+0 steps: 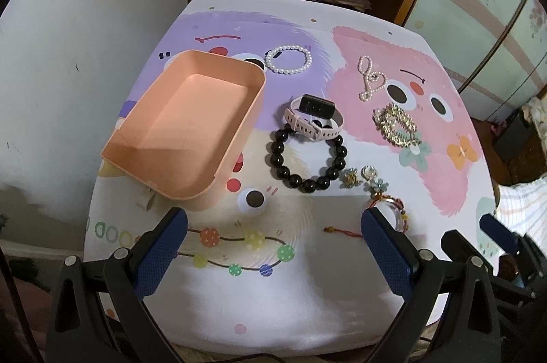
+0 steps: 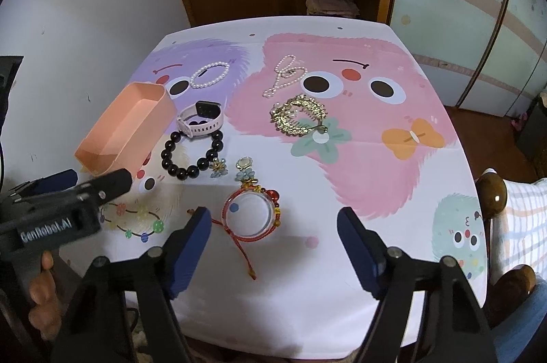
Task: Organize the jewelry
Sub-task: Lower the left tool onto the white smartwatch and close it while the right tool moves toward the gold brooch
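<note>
- The red bracelet [image 2: 249,215] lies flat on the table [image 2: 393,294], just ahead of the right gripper [image 2: 273,246] and between its fingers.
- That gripper is wide open and empty, as is the left gripper [image 1: 273,246].
- I'd lower straight, pinch the beaded rim, and avoid the trailing cord.
- The pink box [image 1: 184,127] waits empty, ahead-left of the left fingers.

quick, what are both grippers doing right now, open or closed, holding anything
Left gripper: open, holding nothing.
Right gripper: open, holding nothing.
</note>
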Action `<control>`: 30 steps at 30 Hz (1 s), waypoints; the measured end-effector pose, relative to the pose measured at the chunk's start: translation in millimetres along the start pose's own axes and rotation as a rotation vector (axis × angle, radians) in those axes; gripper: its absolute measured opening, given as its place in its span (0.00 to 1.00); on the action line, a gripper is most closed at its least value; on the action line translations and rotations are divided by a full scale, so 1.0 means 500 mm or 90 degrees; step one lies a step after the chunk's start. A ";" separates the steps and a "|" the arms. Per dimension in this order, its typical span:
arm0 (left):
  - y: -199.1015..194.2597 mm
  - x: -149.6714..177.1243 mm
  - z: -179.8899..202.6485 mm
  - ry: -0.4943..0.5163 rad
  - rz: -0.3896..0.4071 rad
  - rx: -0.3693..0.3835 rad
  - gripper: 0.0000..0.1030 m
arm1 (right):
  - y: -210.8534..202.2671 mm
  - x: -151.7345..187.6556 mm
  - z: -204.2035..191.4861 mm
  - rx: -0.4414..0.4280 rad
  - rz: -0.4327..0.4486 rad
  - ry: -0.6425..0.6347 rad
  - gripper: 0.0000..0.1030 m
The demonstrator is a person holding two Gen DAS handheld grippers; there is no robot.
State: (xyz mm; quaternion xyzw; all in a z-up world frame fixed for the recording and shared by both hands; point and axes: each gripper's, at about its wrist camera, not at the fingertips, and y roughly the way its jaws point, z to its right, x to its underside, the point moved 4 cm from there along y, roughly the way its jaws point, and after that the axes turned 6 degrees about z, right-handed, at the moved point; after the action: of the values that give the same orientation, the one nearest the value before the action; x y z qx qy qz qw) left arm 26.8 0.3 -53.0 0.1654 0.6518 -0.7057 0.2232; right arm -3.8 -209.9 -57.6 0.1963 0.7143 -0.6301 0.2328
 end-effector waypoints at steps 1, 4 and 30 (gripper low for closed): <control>0.003 -0.005 -0.001 -0.004 -0.003 0.003 0.97 | 0.001 -0.001 0.004 -0.002 -0.001 0.004 0.74; 0.013 -0.021 -0.002 -0.011 -0.013 0.006 0.97 | 0.009 -0.005 0.013 -0.006 -0.007 0.009 0.74; 0.261 -0.145 0.031 -0.246 -0.162 0.001 0.59 | 0.171 -0.133 0.121 -0.044 -0.071 -0.001 0.64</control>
State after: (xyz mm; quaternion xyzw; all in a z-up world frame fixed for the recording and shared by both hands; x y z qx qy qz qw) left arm 158.3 -14.4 -123.7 -0.0560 0.6121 -0.7472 0.2526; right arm 104.6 -258.2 -94.4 0.1475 0.7453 -0.6173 0.2045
